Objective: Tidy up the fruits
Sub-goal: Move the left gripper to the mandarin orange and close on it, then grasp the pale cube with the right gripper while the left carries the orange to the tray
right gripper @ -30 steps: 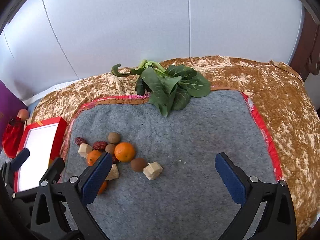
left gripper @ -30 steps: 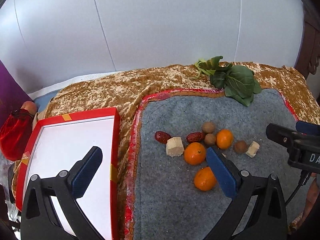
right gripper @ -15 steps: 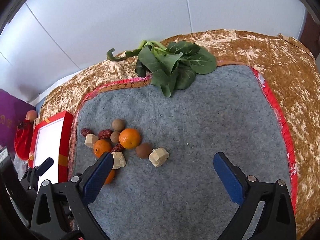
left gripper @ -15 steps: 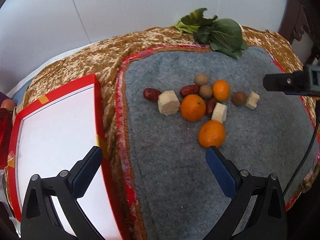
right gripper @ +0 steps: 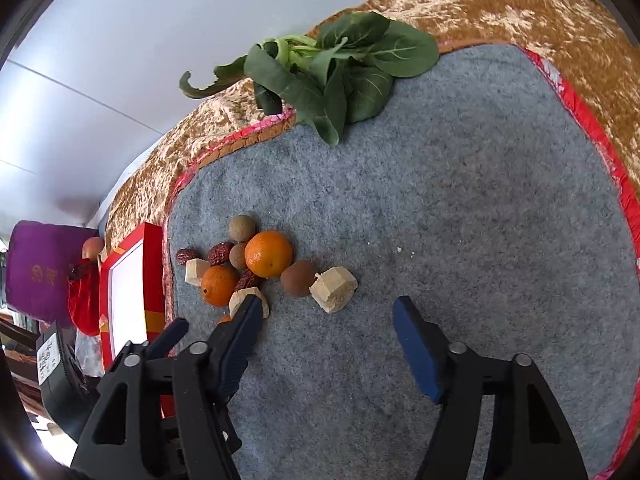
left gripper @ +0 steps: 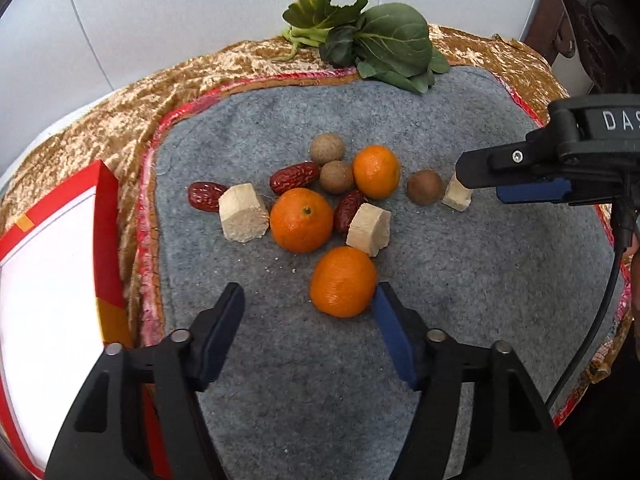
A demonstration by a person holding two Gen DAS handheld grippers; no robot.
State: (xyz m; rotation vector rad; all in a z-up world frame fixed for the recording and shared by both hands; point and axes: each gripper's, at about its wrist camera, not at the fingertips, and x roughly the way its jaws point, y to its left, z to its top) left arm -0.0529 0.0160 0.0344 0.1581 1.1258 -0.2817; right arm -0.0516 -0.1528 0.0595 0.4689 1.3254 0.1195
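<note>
A grey felt mat [left gripper: 460, 280] edged in red lies over a gold crushed-velvet cloth [left gripper: 120, 120], and it serves as the landmark here. Near the mat's middle sits a loose cluster of food: three oranges, three dark red dates, three round brown fruits and three pale beige blocks.

The nearest orange [left gripper: 343, 282] rests at the front of the cluster. The left gripper [left gripper: 308, 312] hangs over the mat just in front of it, jaws closing, at about half width. Its right pad looks to be at the orange's side, the left pad well clear, so nothing is clamped yet.

A second orange [left gripper: 301, 220] sits just behind, between a large beige block [left gripper: 243, 219] and a smaller block [left gripper: 369, 230]. A third orange [left gripper: 376, 172] lies farther back beside two brown fruits. One date [left gripper: 205, 196] marks the cluster's left end.

The right gripper [right gripper: 328, 316] also hovers over the mat, jaws closing and half wide, with bare felt between them. Just ahead of it lie a brown fruit [right gripper: 298, 278] and a beige block [right gripper: 334, 288], touching each other.

Leafy greens [left gripper: 376, 44] lie across the mat's far edge. A red box with a white inside [left gripper: 52, 264] stands just off the mat's left edge.
</note>
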